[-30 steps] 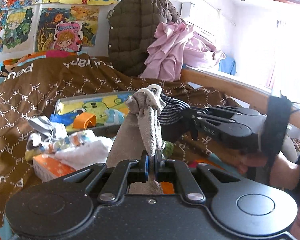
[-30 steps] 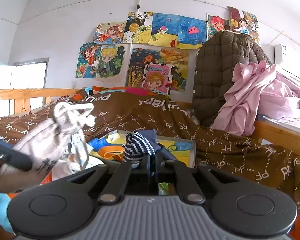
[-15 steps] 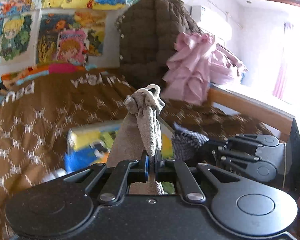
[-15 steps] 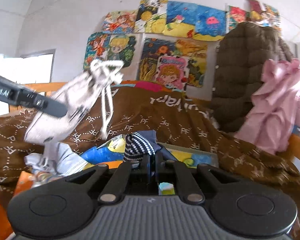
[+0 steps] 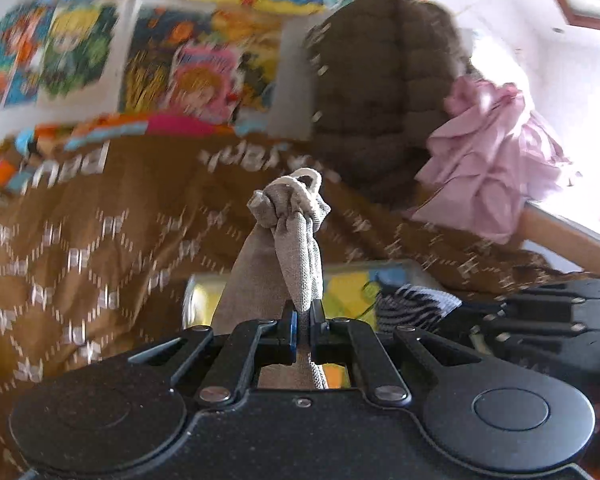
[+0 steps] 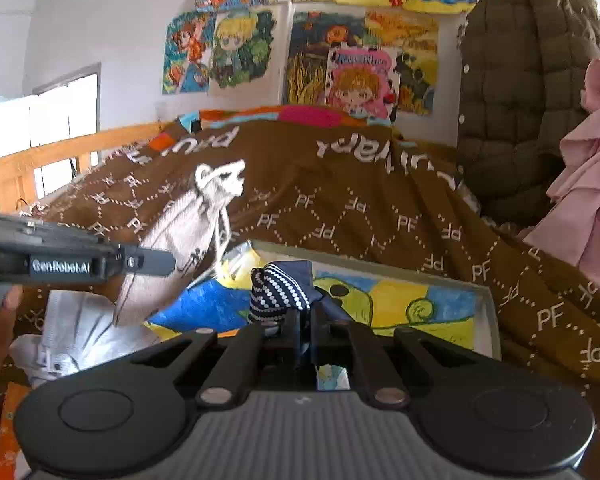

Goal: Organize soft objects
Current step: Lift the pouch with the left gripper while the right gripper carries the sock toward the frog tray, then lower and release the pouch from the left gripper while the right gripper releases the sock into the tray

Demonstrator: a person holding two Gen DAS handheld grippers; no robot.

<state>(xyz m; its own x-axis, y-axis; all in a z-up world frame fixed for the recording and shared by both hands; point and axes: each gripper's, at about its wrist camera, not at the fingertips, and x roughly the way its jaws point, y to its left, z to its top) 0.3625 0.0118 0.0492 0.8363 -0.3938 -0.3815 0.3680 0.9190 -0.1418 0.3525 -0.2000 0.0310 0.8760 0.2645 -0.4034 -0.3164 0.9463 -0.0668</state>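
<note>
My left gripper [image 5: 303, 322] is shut on a grey drawstring cloth bag [image 5: 296, 236], held up above the bed; the bag also shows at the left of the right wrist view [image 6: 188, 232], pinched by the left gripper [image 6: 156, 264]. My right gripper [image 6: 304, 322] is shut on a navy-and-white striped sock [image 6: 278, 290], held over a shallow box with a colourful cartoon picture [image 6: 399, 304]. In the left wrist view the sock [image 5: 415, 306] and the right gripper [image 5: 471, 320] sit at the lower right.
A brown patterned blanket [image 6: 359, 200] covers the bed. A brown quilted jacket [image 6: 515, 92] and pink clothes [image 6: 587, 184] pile at the back right. White cloth [image 6: 80, 328] lies at the left. Wooden bed rails [image 6: 60, 152] run along the sides. Drawings cover the wall.
The left gripper has lifted and swung the grey bag up and leftward; its view is blurred. The right gripper has moved closer over the picture box, still holding the sock.
</note>
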